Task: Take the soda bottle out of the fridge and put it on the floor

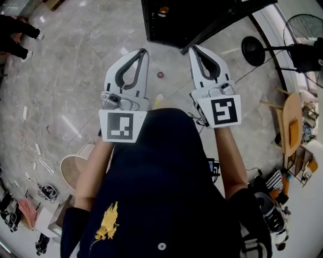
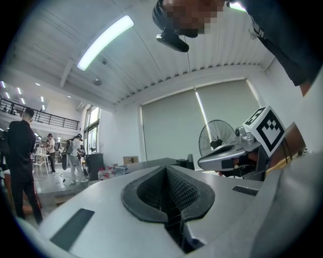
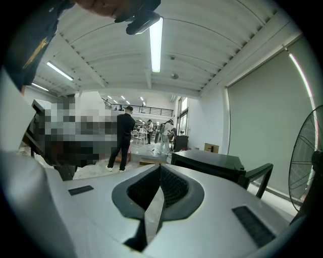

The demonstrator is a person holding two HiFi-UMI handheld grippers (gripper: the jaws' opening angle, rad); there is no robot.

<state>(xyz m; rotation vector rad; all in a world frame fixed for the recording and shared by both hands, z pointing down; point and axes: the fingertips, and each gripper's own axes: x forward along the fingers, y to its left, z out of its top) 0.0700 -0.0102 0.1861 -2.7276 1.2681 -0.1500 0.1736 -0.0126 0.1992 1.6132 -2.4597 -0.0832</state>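
The black fridge (image 1: 174, 20) stands on the floor ahead of me, its door (image 1: 227, 22) swung open to the right. Something orange (image 1: 162, 9) shows inside it; I cannot tell what it is. A small red-brown round thing (image 1: 160, 74) sits on the floor between the two grippers' tips. My left gripper (image 1: 143, 52) and right gripper (image 1: 194, 49) are held side by side at chest height, pointing at the fridge. Both are shut with nothing between the jaws, as the left gripper view (image 2: 165, 169) and the right gripper view (image 3: 160, 166) also show. The fridge (image 3: 212, 164) appears beyond the right jaws.
A standing fan (image 1: 303, 35) with a round black base (image 1: 252, 50) is at the right, near a wooden chair (image 1: 291, 121). White cables (image 1: 35, 146) and a white fan guard (image 1: 73, 169) lie on the floor at the left. A person's legs (image 1: 17, 35) are at the far left.
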